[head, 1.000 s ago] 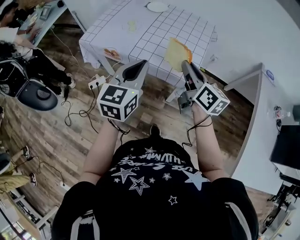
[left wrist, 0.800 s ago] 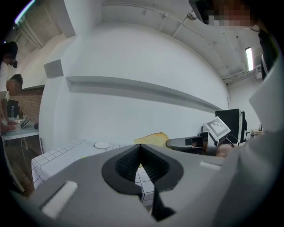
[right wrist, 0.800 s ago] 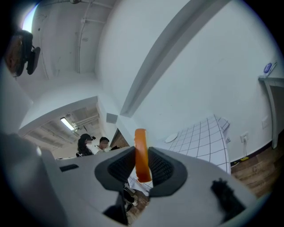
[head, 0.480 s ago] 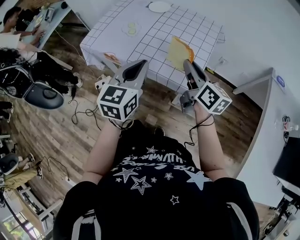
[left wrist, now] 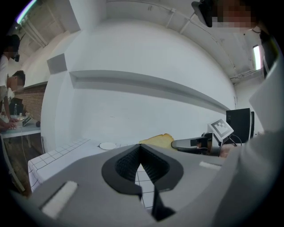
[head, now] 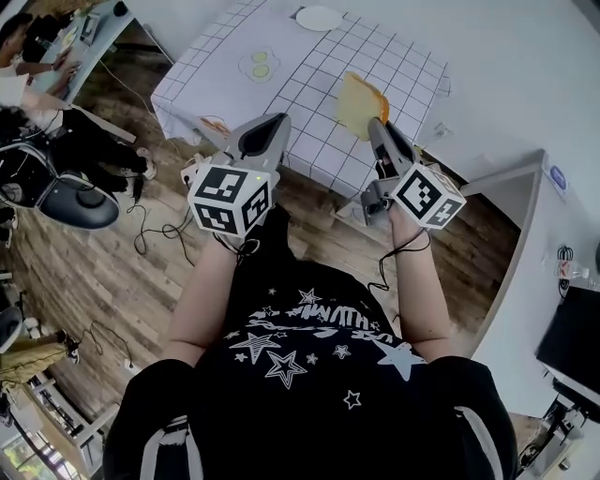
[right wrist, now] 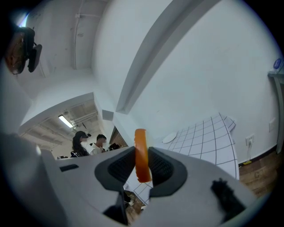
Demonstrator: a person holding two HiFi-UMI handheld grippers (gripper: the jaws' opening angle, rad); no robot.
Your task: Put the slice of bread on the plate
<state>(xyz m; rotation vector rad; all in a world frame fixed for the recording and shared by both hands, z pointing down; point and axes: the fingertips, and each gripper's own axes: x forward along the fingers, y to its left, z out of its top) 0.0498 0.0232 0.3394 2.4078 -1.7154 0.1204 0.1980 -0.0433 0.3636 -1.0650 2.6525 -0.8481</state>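
Right gripper (head: pixel 374 124) jaws pinched tan, orange-crusted bread slice (head: pixel 356 101) upright, clear of grid-clothed bench (head: pixel 309 84), likely for carrying to far round white plate (head: pixel 319 17); left gripper (head: pixel 274 120) jaws closed, empty

Lighting bright, even, diffuse; ceiling strip lamp (right wrist: pixel 65 120) glows left of worktop (right wrist: pixel 208 133); shadows faint; heavy fisheye bending, dark vignetted corners; close fingers (right wrist: pixel 122 167) slightly soft.

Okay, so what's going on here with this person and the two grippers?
A person stands by a checked table with a gripper in each hand. The right gripper is clamped on the slice of bread, held up in the air. The left gripper is shut and empty. The plate waits at the table's far end.
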